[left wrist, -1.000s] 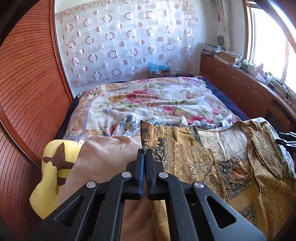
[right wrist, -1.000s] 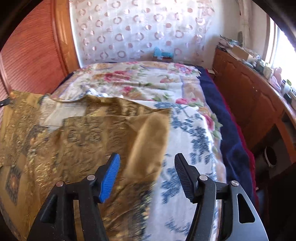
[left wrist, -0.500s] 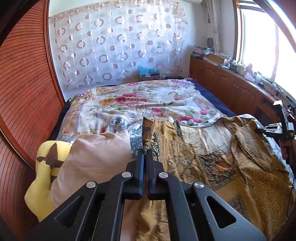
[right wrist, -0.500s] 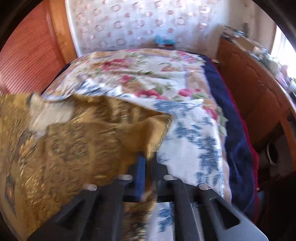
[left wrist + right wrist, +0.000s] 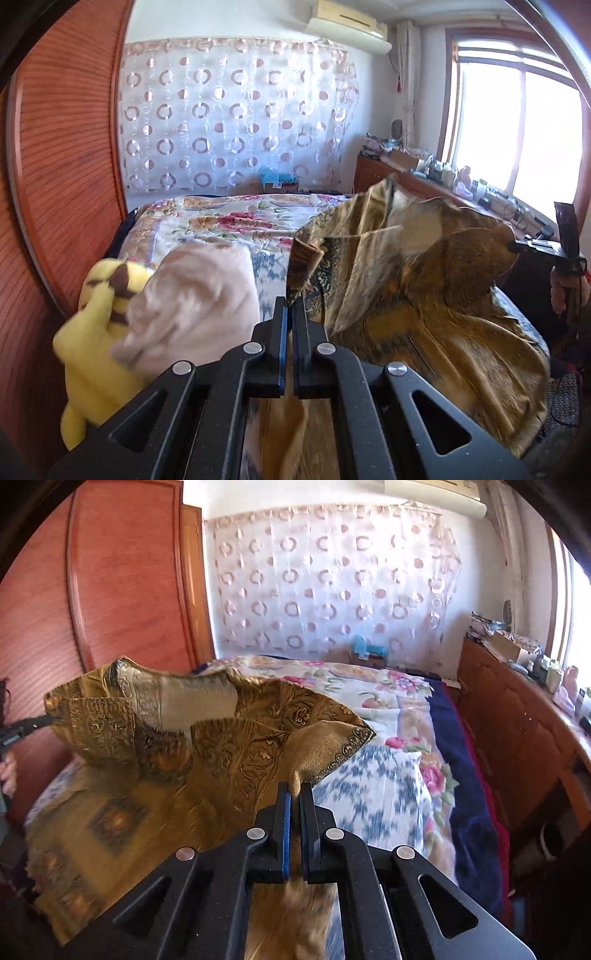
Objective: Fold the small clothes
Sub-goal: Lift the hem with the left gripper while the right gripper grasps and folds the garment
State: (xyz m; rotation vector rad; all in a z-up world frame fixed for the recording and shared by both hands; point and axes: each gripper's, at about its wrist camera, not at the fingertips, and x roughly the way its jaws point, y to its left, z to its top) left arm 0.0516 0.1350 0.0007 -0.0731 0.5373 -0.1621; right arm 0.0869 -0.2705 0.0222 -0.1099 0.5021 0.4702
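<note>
Both tongs, left (image 5: 289,306) and right (image 5: 295,792), are clamped on opposite edges of the gold patterned top (image 5: 221,746), lifted above the bed (image 5: 369,686); I'd hold both edges level and taut before laying it flat.

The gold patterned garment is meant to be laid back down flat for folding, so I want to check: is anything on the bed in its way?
Yes. With both grippers shut on the gold patterned garment, a pink cushion and a yellow plush toy lie at its left, and a blue-and-white cloth lies under it on the floral bedspread.
</note>
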